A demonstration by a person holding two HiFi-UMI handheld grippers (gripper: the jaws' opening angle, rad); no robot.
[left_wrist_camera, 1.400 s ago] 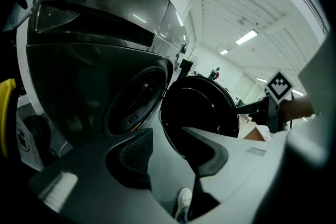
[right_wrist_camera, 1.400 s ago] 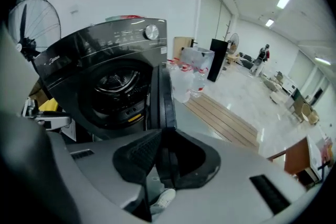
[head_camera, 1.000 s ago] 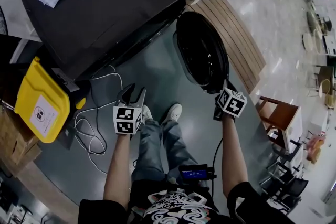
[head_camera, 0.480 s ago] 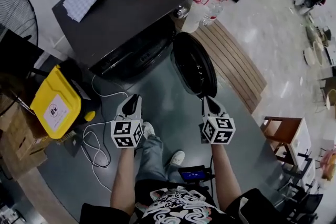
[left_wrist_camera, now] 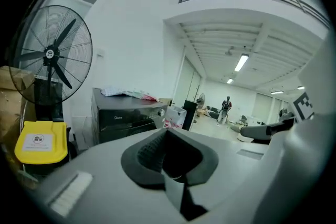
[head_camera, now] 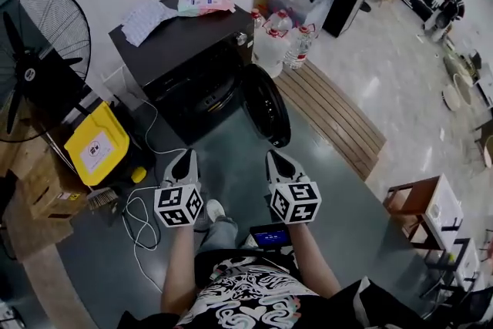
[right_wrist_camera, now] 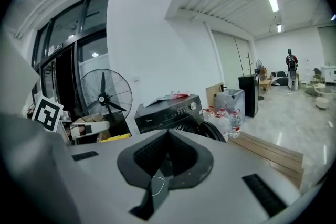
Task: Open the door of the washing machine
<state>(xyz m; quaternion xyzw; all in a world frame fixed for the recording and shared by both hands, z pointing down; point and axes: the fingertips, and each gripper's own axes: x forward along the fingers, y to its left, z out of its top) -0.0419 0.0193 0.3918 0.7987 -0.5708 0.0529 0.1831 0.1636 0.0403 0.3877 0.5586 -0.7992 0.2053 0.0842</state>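
Note:
The black washing machine (head_camera: 189,62) stands at the wall, and its round door (head_camera: 266,105) hangs open to the right of the drum. Both grippers are held up in front of the person, well short of the machine and touching nothing. My left gripper (head_camera: 185,156) has just been closing and is now shut with nothing between its jaws. My right gripper (head_camera: 275,158) is shut and empty too. In the left gripper view the shut gripper (left_wrist_camera: 167,131) points past the machine (left_wrist_camera: 126,113). The right gripper (right_wrist_camera: 168,134) faces the machine (right_wrist_camera: 169,108) and the door (right_wrist_camera: 214,131).
A standing fan (head_camera: 35,50) and a yellow bin (head_camera: 96,144) are left of the machine, with cardboard boxes (head_camera: 31,196) and white cables (head_camera: 140,221) on the floor. Water bottles (head_camera: 273,42) and a slatted wooden platform (head_camera: 331,115) lie right. A wooden stool (head_camera: 412,204) is far right.
Both grippers rose and drew back from the open door toward the person. The left jaws went from open to shut. The right gripper came away from the door's edge.

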